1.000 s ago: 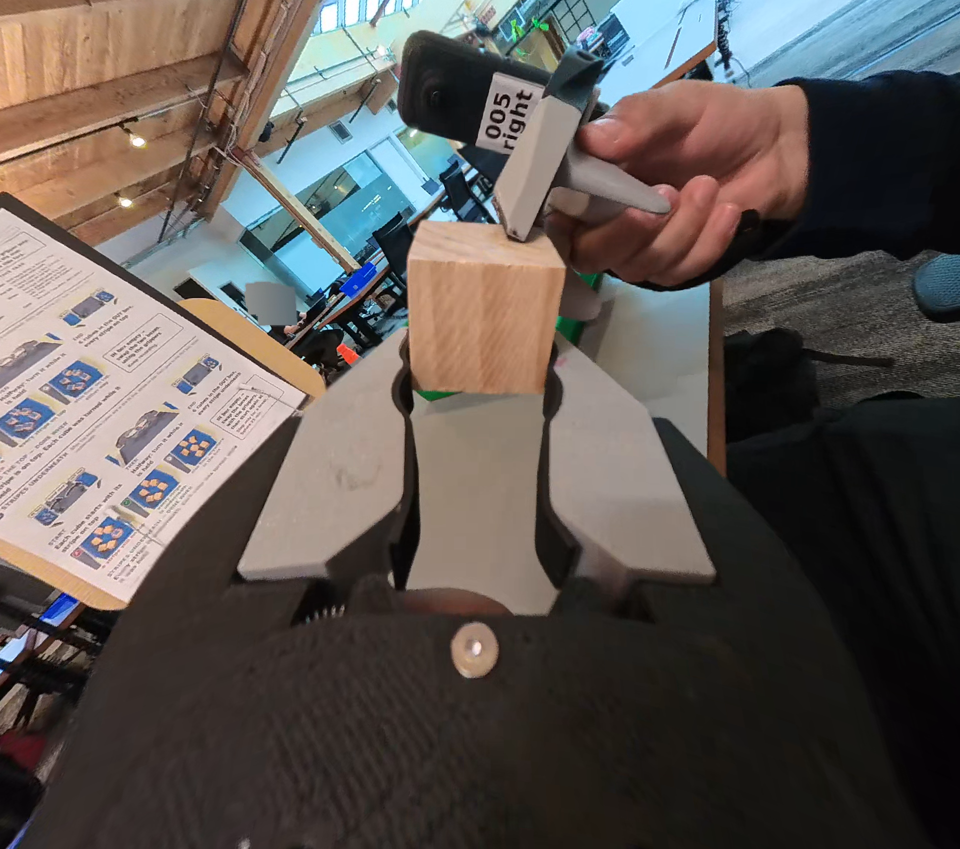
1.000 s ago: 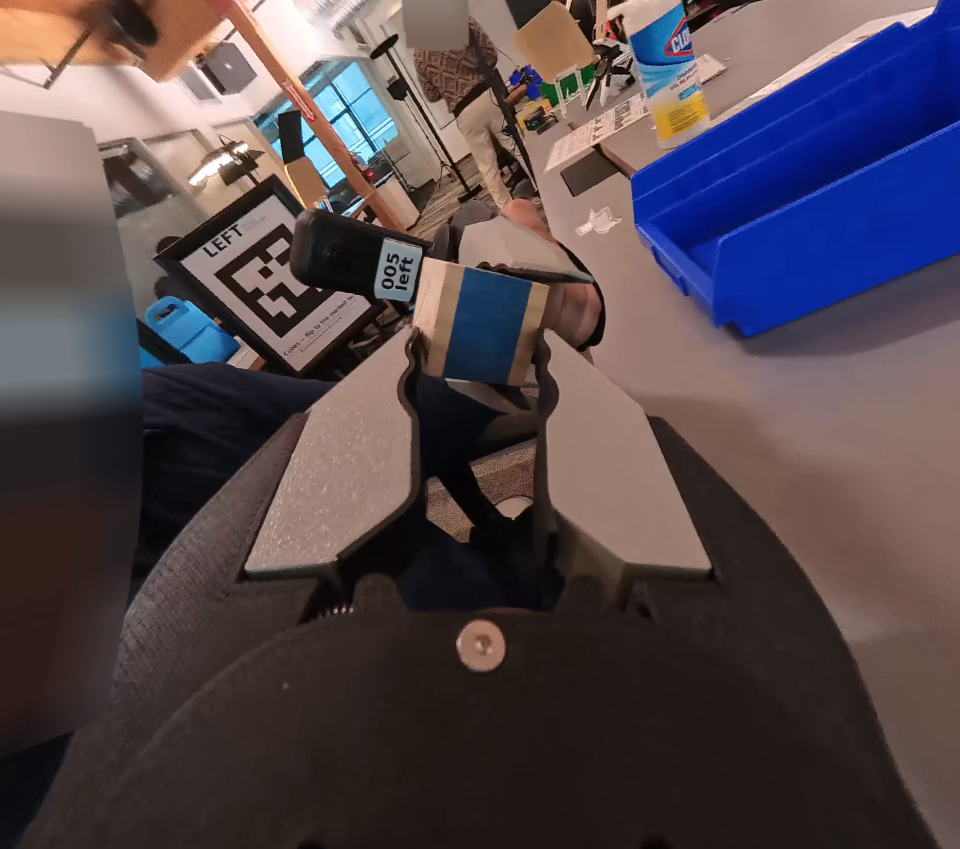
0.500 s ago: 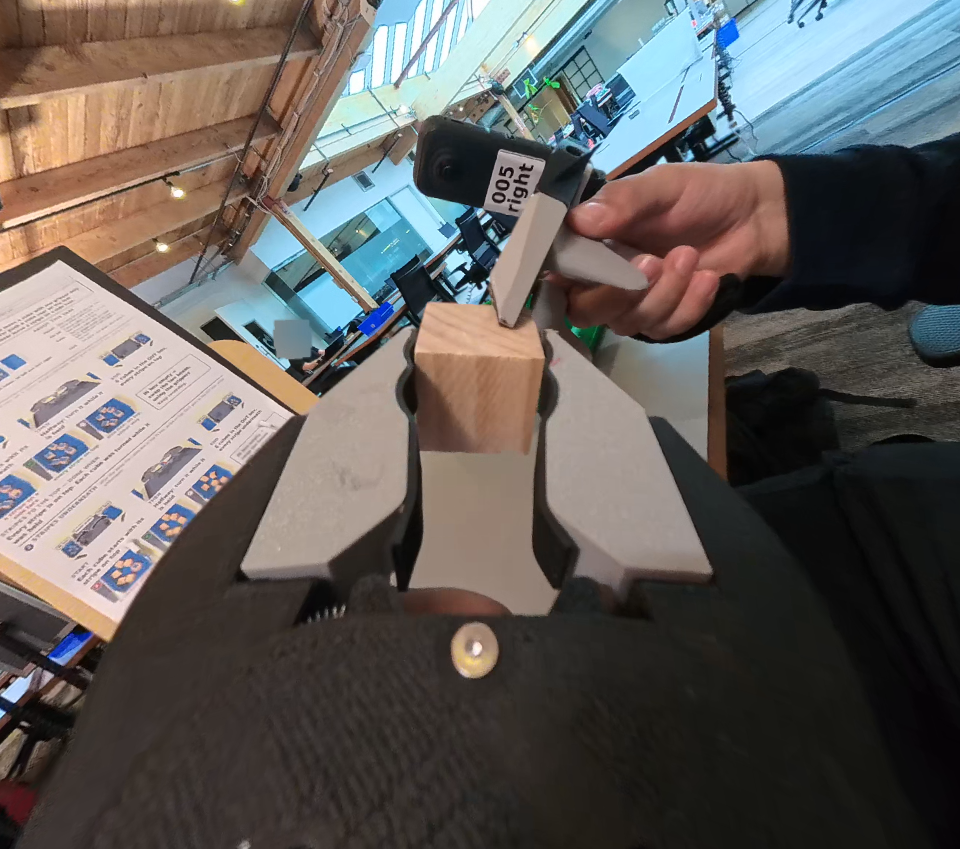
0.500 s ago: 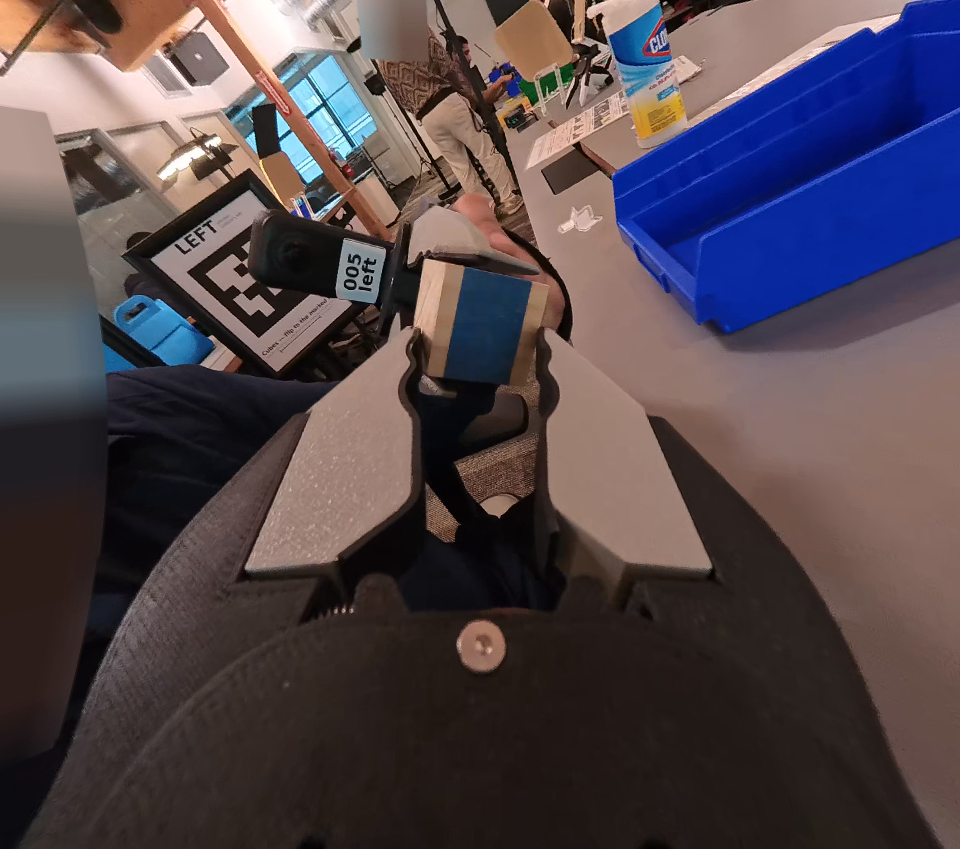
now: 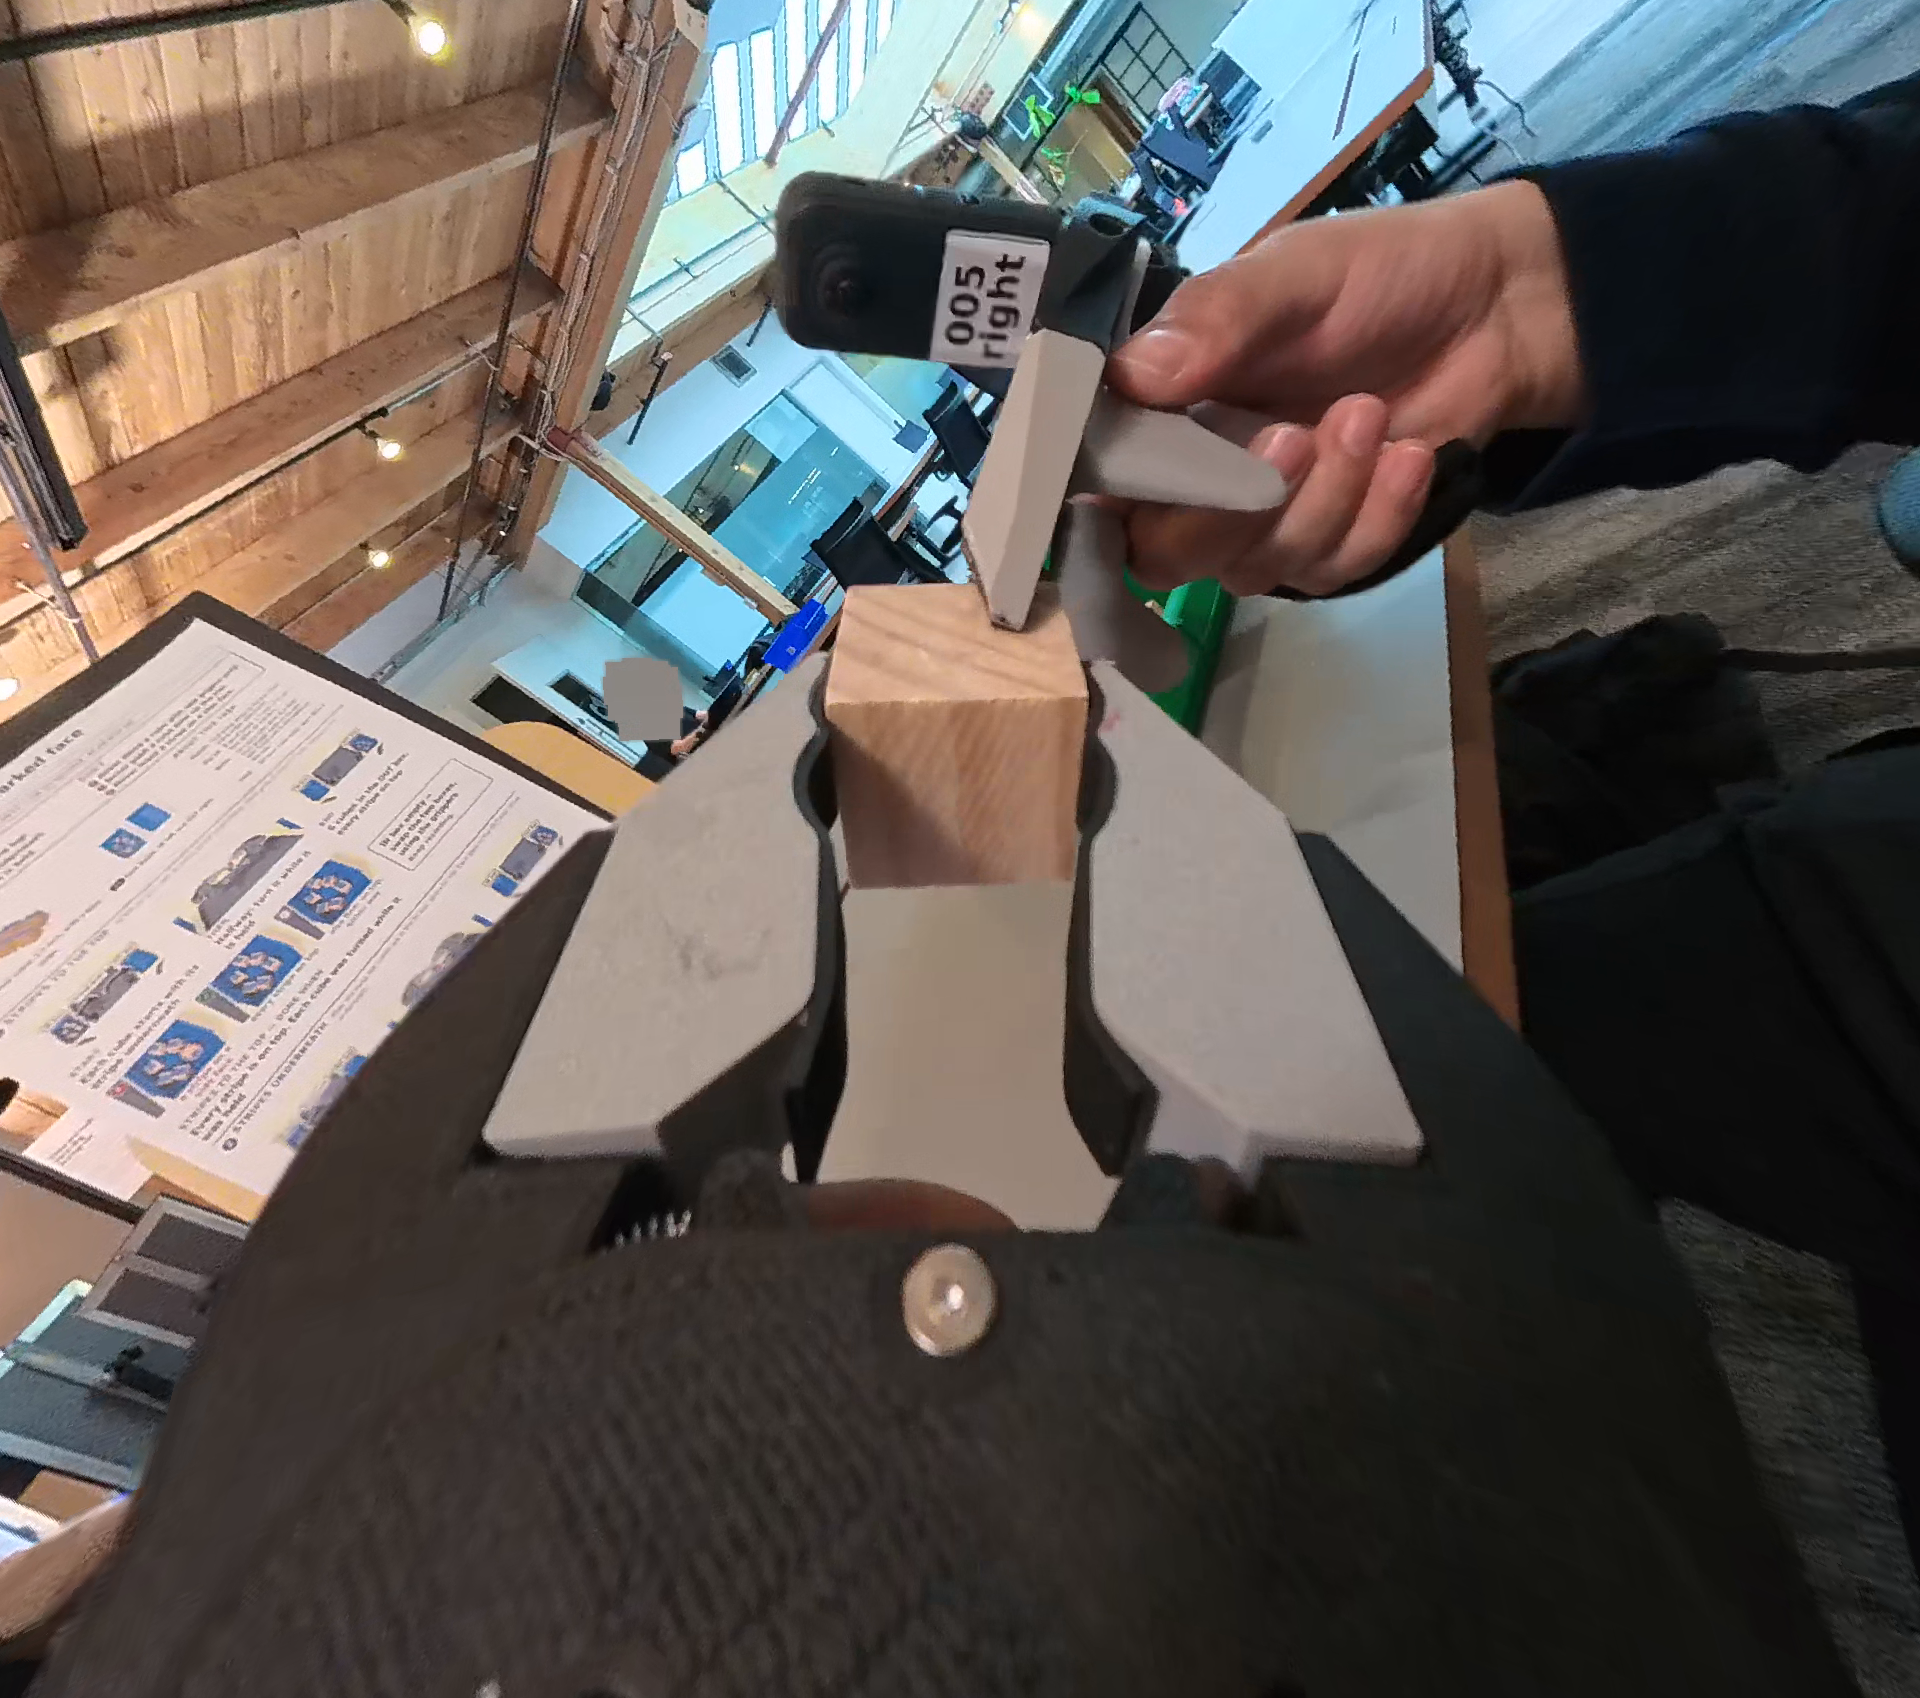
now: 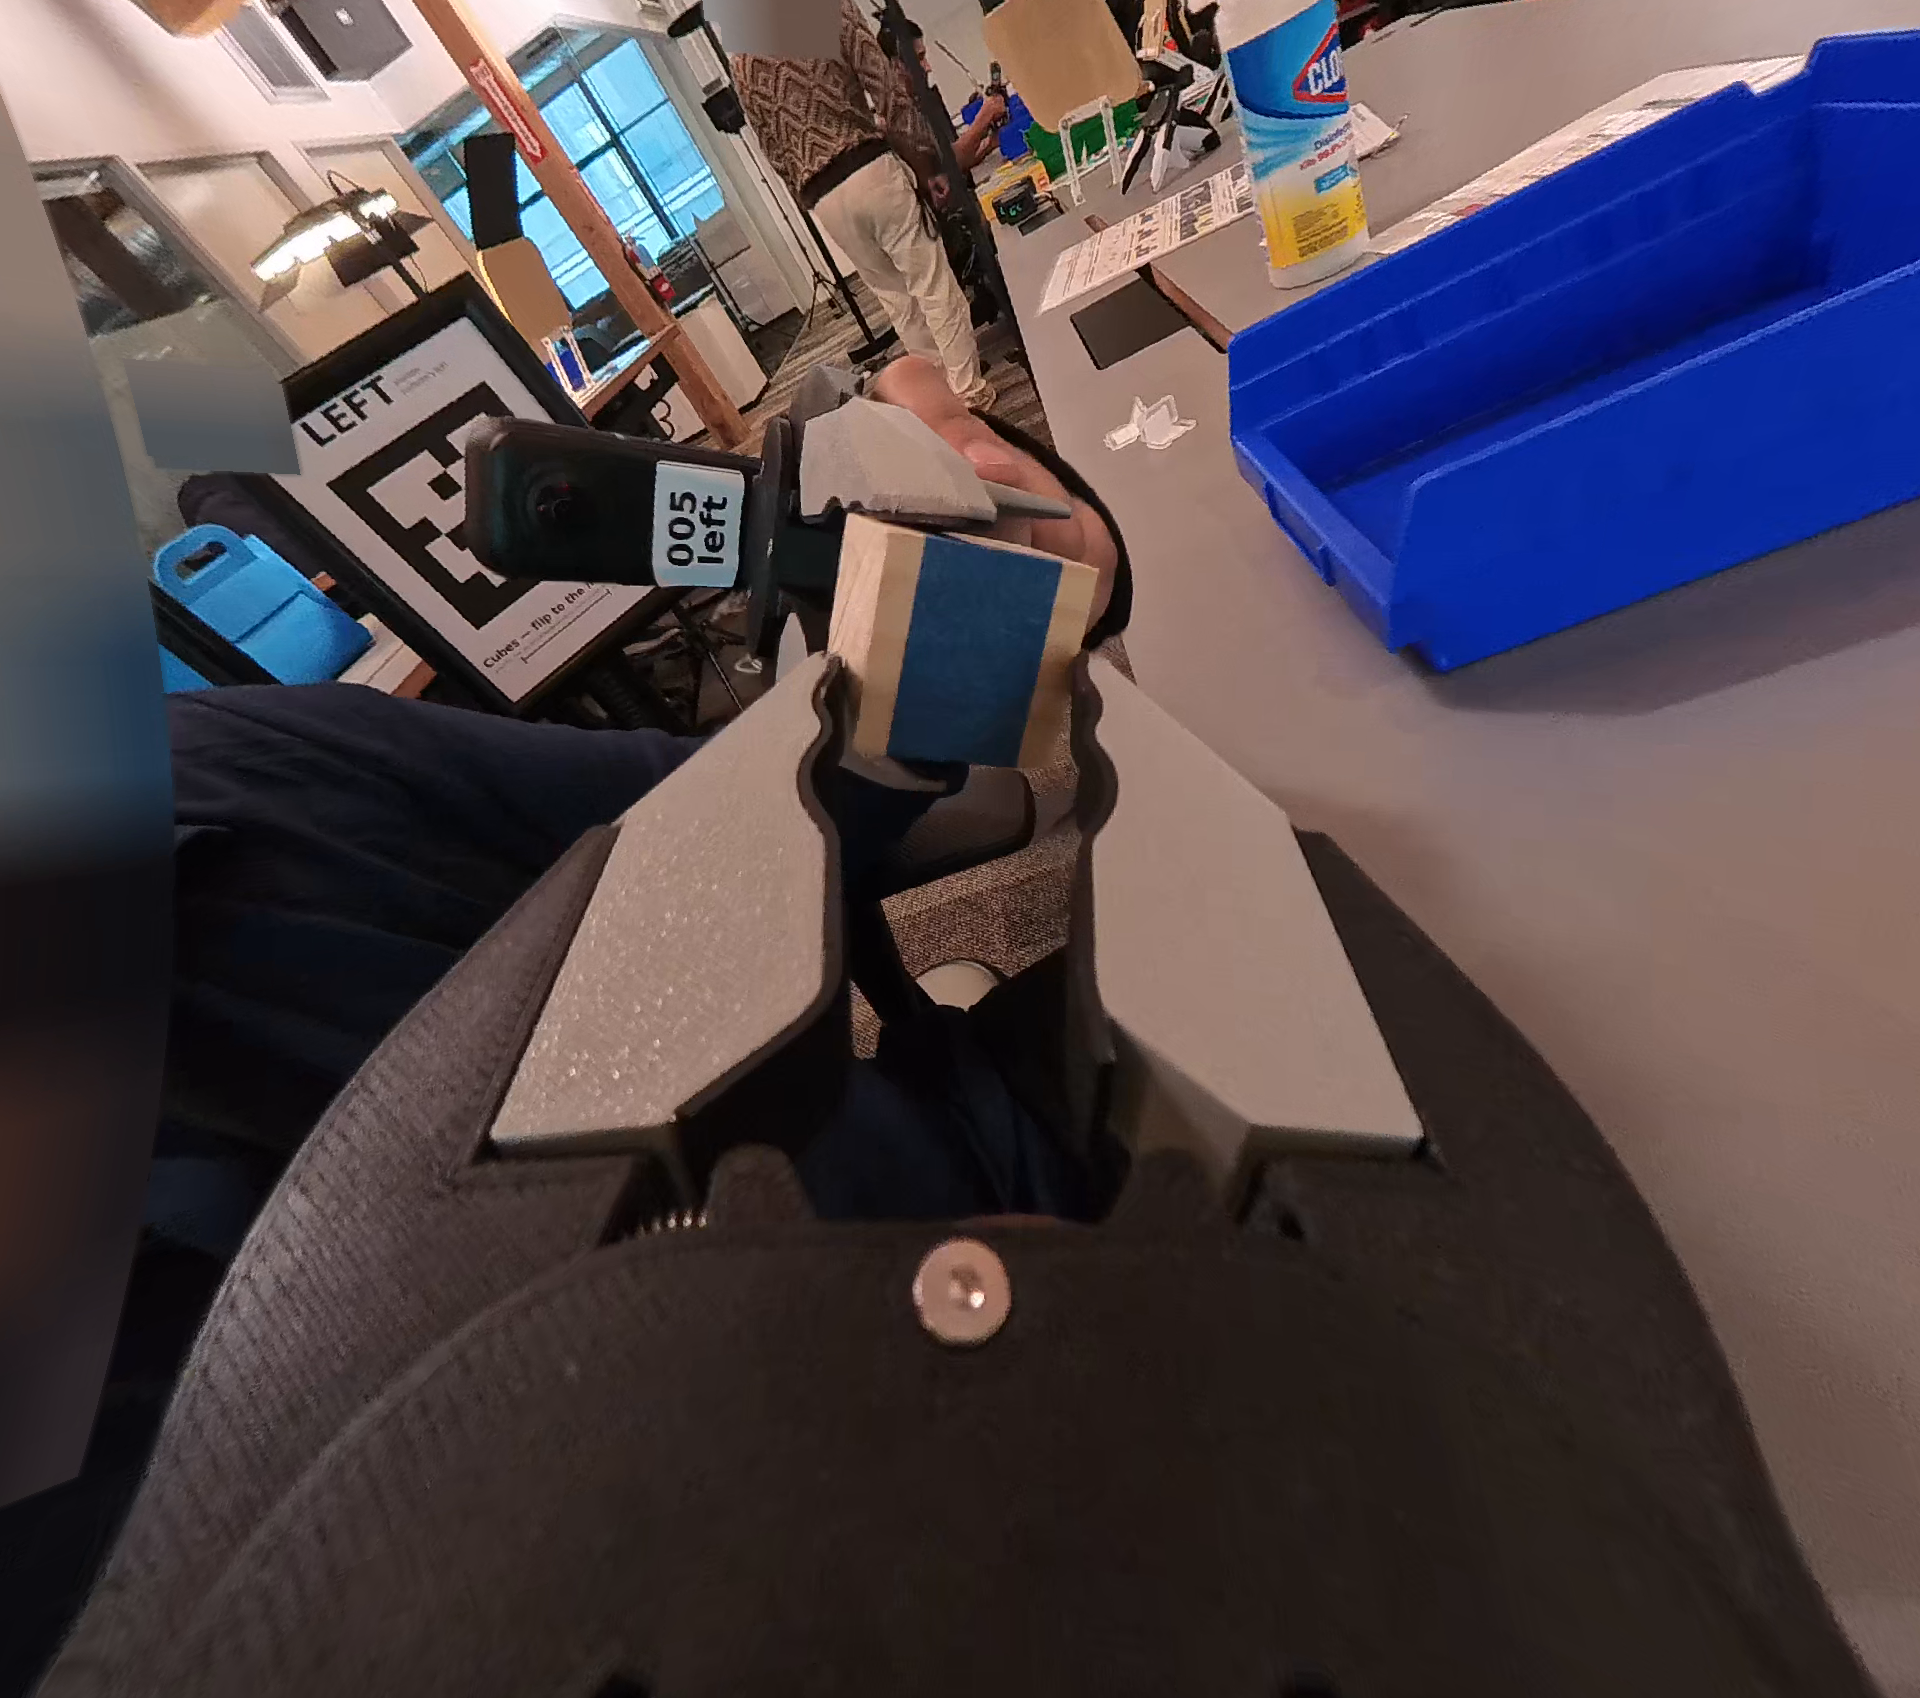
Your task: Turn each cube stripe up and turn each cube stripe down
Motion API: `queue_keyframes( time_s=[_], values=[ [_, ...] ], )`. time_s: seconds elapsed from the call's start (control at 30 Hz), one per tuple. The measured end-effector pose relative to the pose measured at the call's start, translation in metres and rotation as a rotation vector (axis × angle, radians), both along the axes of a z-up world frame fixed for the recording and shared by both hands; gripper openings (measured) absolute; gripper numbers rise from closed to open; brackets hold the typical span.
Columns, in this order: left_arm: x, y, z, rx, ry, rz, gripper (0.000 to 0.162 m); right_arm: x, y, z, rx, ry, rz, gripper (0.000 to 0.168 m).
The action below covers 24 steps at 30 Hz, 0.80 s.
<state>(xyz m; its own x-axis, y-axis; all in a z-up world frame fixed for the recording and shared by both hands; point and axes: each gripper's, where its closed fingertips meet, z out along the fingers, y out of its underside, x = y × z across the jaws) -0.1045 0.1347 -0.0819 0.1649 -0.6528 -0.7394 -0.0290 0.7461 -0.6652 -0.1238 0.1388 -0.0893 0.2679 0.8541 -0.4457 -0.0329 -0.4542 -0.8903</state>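
Note:
One wooden cube (image 5: 956, 775) is held in the air between both grippers. In the left wrist view its plain wood face is toward the camera, and my left gripper (image 5: 956, 713) is shut on its left and right sides. The right gripper's grey fingers (image 5: 1023, 485) come from the far side and touch the cube's top far edge. In the right wrist view the cube (image 6: 966, 661) shows a wide blue stripe toward the camera. My right gripper (image 6: 956, 692) is shut on it at the fingertips only. The left gripper's fingers (image 6: 894, 464) press on it from above and below.
A blue bin (image 6: 1558, 422) stands on the grey table (image 6: 1558, 973) to the right, with a wipes canister (image 6: 1299, 142) behind it. A framed instruction sheet (image 5: 208, 900) stands at left, and a framed marker sign (image 6: 436, 505) stands behind the cube. People stand in the background.
The cube now sits deeper between my left fingers, which have narrowed onto it. Both grippers have shifted and tilted slightly together with the cube.

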Motion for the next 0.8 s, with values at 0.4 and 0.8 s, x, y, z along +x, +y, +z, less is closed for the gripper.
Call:
queue_keyframes(
  time_s=[0.4,0.8],
  values=[
    [-0.011,-0.03,0.014,0.093,-0.076,-0.124,0.042,-0.007,-0.027,0.017,-0.103,0.167,0.214,0.038],
    [-0.006,-0.028,0.006,0.129,-0.042,-0.092,0.043,-0.012,-0.026,0.008,-0.053,0.073,0.176,0.041]
  ],
)
